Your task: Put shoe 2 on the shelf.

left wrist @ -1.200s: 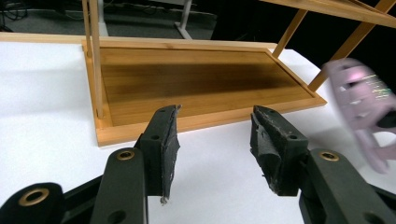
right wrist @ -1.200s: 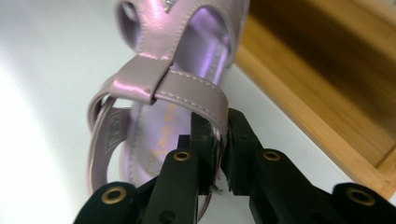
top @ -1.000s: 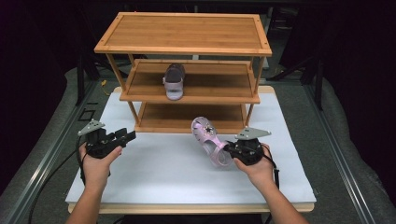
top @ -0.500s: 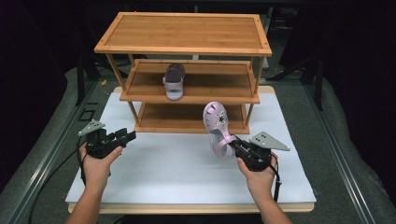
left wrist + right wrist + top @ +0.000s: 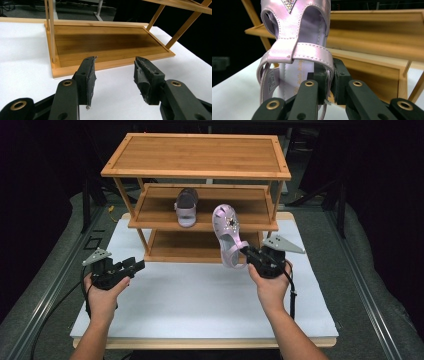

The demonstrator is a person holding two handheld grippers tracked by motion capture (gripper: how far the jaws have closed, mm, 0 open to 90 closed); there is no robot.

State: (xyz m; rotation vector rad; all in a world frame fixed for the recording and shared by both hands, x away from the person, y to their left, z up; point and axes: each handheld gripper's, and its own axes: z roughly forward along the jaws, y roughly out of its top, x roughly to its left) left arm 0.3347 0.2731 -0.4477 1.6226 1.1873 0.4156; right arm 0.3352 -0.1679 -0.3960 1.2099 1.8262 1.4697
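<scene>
Pink sandal (image 5: 227, 236) hangs mid-frame off our right gripper (image 5: 248, 255), jaws pinched on just its heel strap, toe up by the rack's middle shelf (image 5: 150, 217). Thin grip, so it could swing and clip that edge. Left gripper (image 5: 136, 265) sits lower left, jaws apart, nothing in them.

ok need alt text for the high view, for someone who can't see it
The right tool holds a pink sandal by its heel strap, toe up, in front of a three-tier bamboo shoe rack. A matching sandal sits on the middle shelf. The left tool rests open over the white table, holding nothing.
</scene>
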